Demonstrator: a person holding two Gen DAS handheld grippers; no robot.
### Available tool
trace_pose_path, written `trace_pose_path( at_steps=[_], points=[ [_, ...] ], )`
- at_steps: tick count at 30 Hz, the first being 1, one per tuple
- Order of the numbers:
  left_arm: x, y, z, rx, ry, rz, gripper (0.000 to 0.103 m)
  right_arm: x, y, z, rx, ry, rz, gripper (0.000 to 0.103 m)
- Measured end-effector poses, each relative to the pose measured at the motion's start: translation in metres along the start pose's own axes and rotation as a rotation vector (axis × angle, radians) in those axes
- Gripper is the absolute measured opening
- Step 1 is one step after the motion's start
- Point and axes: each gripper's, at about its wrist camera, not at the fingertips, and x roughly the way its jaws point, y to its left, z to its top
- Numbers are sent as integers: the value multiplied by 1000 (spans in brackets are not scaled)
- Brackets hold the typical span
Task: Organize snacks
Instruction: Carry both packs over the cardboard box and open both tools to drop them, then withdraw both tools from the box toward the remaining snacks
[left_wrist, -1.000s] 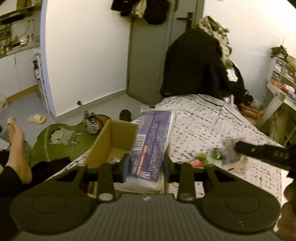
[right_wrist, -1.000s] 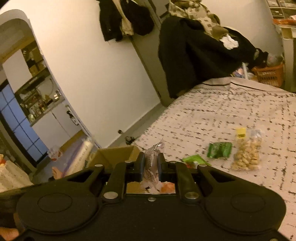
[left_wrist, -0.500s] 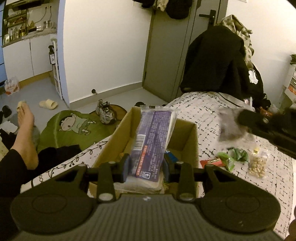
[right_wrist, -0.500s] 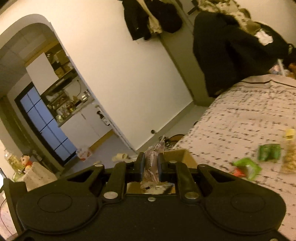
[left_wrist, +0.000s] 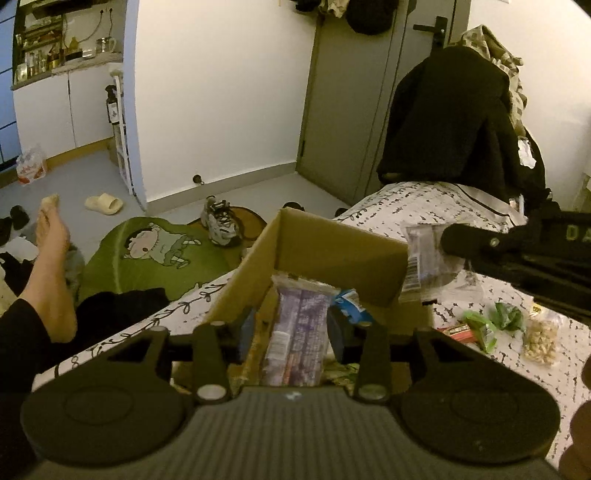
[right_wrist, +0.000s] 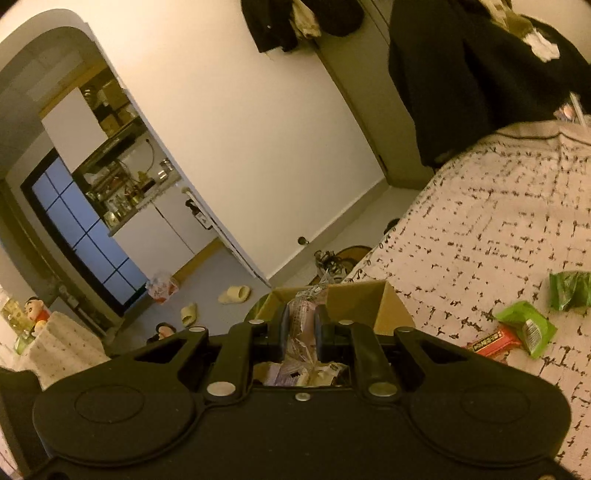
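Home bedroom, patterned bed (left_wrist: 436, 199), coats on door (left_wrist: 354, 14), slippers (right_wrist: 234, 294), probably kitchen shelves (left_wrist: 66, 48) beyond arch

We see the left gripper (left_wrist: 293, 332) now down over the open brown cardboard box (left_wrist: 332, 254). Its jaws have just been opening, and the long purple snack packet (left_wrist: 297, 339) sits loose between them, dropped lower into the box. The right gripper (right_wrist: 300, 325), with its small clear wrapped snack (right_wrist: 301, 317), has swung in from the bedspread to the box's rim.
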Motion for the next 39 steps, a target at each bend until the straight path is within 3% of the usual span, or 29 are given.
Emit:
trace_pose_path(
  at_steps=[7,10,12,16,19,31,39],
  points=[
    [-10,3,0,-27,-20,8,50,9,-3,-6,16,24,10,19],
    [-15,-1,-2,-31,-22,11,57,4,-3,-7,1,15,-23,37],
    [-19,-4,-1,-25,-24,5,58,-5,-5,-6,9,-8,-41,56],
    [-28,-9,0,-20,-31,0,76,-21,-8,4,23,-55,-88,65],
    [-36,-14,0,-17,-36,-17,79,-34,-10,8,31,-91,-124,80],
    [-52,-26,0,13,-33,11,82,-57,-21,12,12,-108,-213,85],
    [-60,-33,2,27,-41,35,92,-66,-20,14,-9,-107,-229,89]
  ],
)
